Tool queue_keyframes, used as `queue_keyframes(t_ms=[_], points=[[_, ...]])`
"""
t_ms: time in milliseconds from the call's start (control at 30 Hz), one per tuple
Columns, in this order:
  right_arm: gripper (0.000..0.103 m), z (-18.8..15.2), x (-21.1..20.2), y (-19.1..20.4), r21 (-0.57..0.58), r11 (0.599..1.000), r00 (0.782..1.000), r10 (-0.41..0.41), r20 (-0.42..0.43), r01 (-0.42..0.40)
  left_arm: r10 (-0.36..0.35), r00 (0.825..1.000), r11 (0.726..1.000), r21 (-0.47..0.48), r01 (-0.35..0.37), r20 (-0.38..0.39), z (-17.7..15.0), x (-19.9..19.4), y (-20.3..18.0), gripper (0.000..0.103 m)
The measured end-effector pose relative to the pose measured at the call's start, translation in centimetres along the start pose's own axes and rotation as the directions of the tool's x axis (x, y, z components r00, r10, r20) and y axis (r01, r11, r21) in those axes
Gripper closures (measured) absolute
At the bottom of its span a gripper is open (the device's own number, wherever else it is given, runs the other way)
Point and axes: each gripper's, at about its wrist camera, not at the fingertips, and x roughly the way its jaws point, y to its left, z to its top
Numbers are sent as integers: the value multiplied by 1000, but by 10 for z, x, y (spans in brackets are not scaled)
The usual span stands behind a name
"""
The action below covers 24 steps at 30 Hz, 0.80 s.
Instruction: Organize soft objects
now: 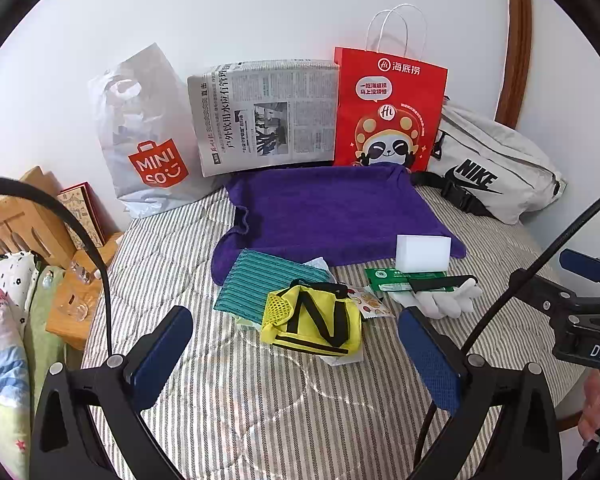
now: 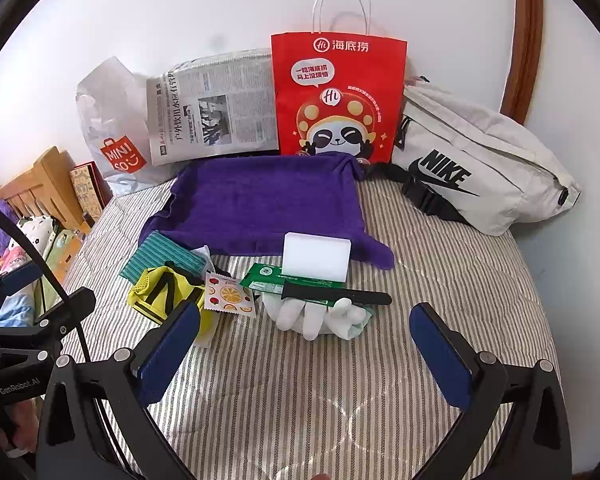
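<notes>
On the striped bed a purple towel (image 1: 332, 216) (image 2: 260, 204) lies spread at the back. In front of it lie a teal ribbed cloth (image 1: 260, 284) (image 2: 160, 258), a yellow mesh pouch (image 1: 312, 320) (image 2: 160, 292), a white sponge block (image 1: 423, 252) (image 2: 316, 256), a white glove (image 1: 440, 300) (image 2: 316, 316), a green packet (image 1: 392, 280) (image 2: 268, 280) and a black strap (image 1: 444, 282) (image 2: 336, 296). My left gripper (image 1: 296, 348) is open, just short of the yellow pouch. My right gripper (image 2: 304, 344) is open, just short of the glove.
Against the wall stand a Miniso plastic bag (image 1: 144, 136) (image 2: 108, 124), a folded newspaper (image 1: 264, 116) (image 2: 212, 108), a red paper bag (image 1: 388, 112) (image 2: 336, 96) and a white Nike waist bag (image 1: 492, 164) (image 2: 476, 160). A wooden headboard (image 1: 24, 216) and pillows are at the left.
</notes>
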Motion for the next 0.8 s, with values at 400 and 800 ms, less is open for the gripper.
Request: queue_keyframes(t_ms=[400,800], points=[[0,-1,-3,6,-8,1000,1000,9,4,-9,3,1000,1000,5,-3,1,-2,0,-1,0],[0,-3,-4,8,-14,1000,1000,18,6,-18,5,1000,1000,6,-5,-2,-2,-1,0,0]])
